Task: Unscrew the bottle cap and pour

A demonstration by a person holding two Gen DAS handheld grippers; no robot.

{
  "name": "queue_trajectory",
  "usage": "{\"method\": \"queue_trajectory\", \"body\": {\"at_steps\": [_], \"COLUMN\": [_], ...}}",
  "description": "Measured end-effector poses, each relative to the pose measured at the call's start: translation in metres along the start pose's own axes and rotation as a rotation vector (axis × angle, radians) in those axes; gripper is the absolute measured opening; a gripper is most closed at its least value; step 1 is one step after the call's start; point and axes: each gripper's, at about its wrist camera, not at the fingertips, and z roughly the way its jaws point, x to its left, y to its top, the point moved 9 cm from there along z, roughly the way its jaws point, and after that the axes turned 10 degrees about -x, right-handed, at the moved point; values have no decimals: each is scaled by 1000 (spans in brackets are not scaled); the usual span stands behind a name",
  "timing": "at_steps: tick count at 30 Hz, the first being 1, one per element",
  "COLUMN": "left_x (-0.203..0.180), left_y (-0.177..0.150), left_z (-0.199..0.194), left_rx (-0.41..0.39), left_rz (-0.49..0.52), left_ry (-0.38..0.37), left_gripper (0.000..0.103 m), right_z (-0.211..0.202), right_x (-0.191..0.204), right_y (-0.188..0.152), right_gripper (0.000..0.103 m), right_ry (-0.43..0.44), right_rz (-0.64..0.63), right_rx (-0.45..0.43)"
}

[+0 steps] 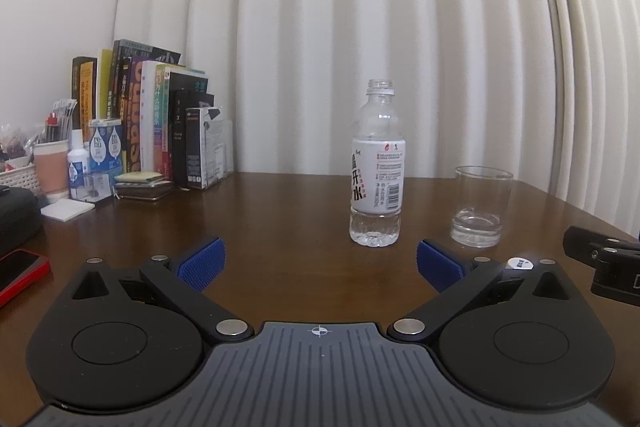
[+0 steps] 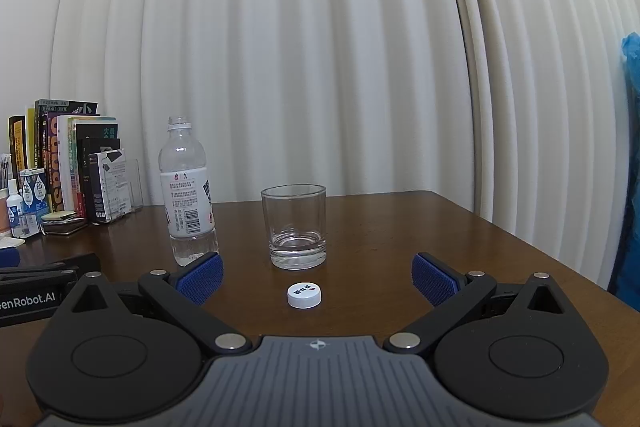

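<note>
A clear plastic bottle (image 1: 376, 167) with a white label stands upright and uncapped on the brown table; it also shows in the right wrist view (image 2: 187, 195). A little water sits at its bottom. A clear glass (image 1: 480, 207) stands to its right and holds a little water; it also shows in the right wrist view (image 2: 295, 227). The white cap (image 2: 305, 295) lies on the table in front of the glass, and peeks out in the left wrist view (image 1: 519, 263). My left gripper (image 1: 318, 263) is open and empty, short of the bottle. My right gripper (image 2: 318, 277) is open and empty, just behind the cap.
Books (image 1: 140, 115), a paper cup (image 1: 51, 167), small bottles and boxes line the table's back left. A red phone (image 1: 20, 277) lies at the left edge. The table's right edge (image 2: 540, 251) is close. The other gripper shows at the left (image 2: 36, 291).
</note>
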Motion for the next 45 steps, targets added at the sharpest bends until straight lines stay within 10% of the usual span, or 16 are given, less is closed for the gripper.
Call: {"method": "queue_trajectory", "body": {"at_steps": [45], "left_x": [-4], "left_y": [-2], "left_z": [1], "left_rx": [-5], "left_rz": [51], "left_ry": [-2], "left_gripper": [103], "right_z": [-2], "right_x": [7], "right_y": [-2], "right_gripper": [103], "right_ry": [25], "right_rz": [-11], "right_rx": [-4]}}
